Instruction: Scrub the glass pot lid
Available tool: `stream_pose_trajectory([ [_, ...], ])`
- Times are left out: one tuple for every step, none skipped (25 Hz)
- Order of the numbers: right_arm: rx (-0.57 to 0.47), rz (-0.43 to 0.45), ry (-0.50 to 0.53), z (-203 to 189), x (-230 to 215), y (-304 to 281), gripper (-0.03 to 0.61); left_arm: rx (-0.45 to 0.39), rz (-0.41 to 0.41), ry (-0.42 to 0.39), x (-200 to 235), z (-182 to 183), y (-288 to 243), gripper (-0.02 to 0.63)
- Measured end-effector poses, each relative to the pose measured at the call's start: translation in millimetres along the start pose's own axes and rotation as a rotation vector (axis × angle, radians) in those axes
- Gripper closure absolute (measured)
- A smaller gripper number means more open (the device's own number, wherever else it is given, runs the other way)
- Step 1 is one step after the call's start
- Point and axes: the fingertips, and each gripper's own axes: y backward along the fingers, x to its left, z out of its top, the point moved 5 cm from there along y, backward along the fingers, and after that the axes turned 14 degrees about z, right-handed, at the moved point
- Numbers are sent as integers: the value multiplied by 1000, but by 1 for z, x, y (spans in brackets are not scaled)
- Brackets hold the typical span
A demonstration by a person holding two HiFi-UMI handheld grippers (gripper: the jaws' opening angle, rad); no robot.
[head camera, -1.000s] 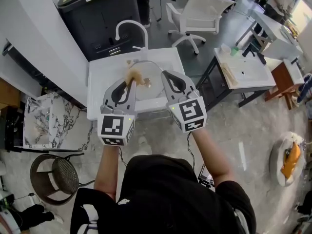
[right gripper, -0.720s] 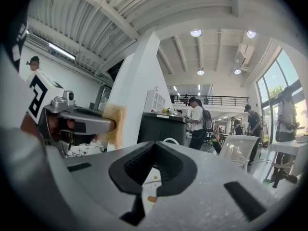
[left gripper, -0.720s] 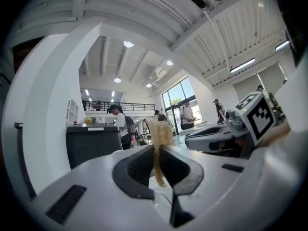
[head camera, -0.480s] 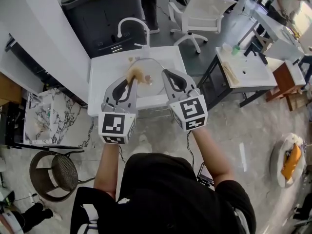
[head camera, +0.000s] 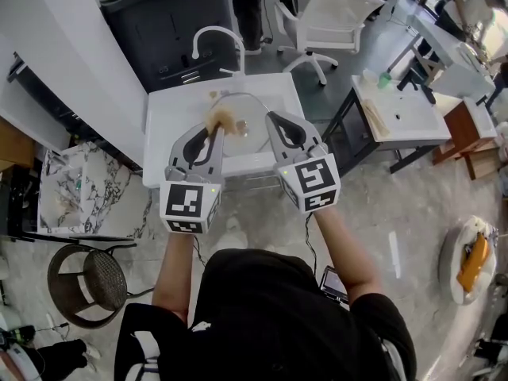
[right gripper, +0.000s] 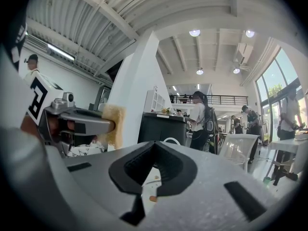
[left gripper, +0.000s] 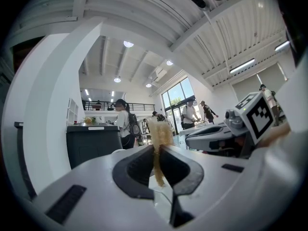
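In the head view the glass pot lid (head camera: 248, 108) is held over the white sink (head camera: 165, 125), its rim arching between the two grippers. My right gripper (head camera: 271, 120) is shut on the lid's right edge; in the right gripper view its jaws (right gripper: 153, 147) are pressed together with a thin rim line below them. My left gripper (head camera: 213, 130) is shut on a yellow sponge (head camera: 221, 119), which rests against the lid's left part. The sponge (left gripper: 159, 134) sticks up from between the left jaws (left gripper: 157, 153). The sponge (right gripper: 114, 124) also shows from the right gripper view.
A curved white faucet (head camera: 214, 38) stands at the sink's back edge. Behind it is a dark cabinet (head camera: 167, 10). A white chair (head camera: 333, 14) and a white side table (head camera: 397, 113) stand to the right, a round stool (head camera: 87, 284) at the lower left. People stand in the background.
Almost nothing has moved: both grippers keep their grips over the sink, and only the head view has shifted slightly.
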Motion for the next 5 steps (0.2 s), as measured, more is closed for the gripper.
stream_pose_trajectory([
  [1, -1, -1, -1, 0, 0, 581, 1, 0, 5, 1, -1, 0, 592],
  [2, -2, -1, -1, 0, -1, 581, 2, 0, 9, 2, -2, 0, 592],
  [3, -3, -1, -2, 0, -1, 581, 2, 1, 12, 3, -2, -1, 592],
  [5, -3, -1, -2, 0, -2, 581, 3, 1, 14, 4, -3, -2, 592],
  [7, -4, 0, -3, 0, -2, 581, 3, 2, 16, 4, -3, -3, 592],
])
